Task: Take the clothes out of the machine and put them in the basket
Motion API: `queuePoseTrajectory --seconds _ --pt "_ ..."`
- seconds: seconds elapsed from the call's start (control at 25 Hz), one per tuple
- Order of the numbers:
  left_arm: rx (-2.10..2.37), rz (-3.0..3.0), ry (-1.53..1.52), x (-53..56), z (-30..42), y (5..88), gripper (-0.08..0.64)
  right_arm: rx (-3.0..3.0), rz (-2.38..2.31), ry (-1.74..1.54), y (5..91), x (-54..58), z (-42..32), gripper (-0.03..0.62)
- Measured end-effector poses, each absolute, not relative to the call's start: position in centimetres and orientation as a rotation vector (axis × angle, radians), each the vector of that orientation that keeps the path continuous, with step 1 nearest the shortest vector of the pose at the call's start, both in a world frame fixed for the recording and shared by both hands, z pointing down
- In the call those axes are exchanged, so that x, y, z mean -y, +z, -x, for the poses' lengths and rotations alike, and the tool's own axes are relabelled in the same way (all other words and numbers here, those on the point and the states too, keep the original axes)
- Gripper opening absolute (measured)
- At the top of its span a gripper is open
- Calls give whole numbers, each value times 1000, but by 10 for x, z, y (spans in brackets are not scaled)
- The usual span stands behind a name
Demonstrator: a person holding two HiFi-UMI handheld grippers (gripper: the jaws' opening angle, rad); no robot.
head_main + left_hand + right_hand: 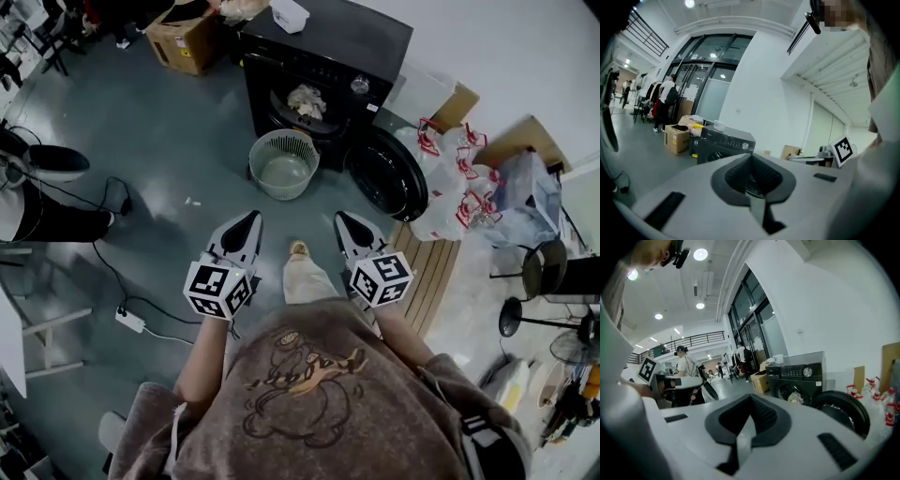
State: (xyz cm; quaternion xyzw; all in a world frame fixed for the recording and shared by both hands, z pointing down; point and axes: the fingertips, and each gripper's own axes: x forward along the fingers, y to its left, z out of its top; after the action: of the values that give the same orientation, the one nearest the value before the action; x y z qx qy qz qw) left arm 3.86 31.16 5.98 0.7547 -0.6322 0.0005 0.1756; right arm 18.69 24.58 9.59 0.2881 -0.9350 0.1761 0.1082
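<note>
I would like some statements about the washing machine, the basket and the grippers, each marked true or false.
1. The door of the machine is open. True.
2. The basket stands on top of the machine. False: it stands on the floor in front of it.
3. Some clothes lie inside the machine. True.
4. The left gripper holds a garment. False: its jaws are together and hold nothing.
</note>
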Motion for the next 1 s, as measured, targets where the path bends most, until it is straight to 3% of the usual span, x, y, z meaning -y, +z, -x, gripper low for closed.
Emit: queuePoseTrajectory --seconds 0.44,1.0 --pt "1818 -2108 18 -166 -6 46 5 2774 -797 546 89 -97 -149 -3" --pt "1820 -2086 33 -75 49 64 5 2766 -749 576 104 -3 -93 -3"
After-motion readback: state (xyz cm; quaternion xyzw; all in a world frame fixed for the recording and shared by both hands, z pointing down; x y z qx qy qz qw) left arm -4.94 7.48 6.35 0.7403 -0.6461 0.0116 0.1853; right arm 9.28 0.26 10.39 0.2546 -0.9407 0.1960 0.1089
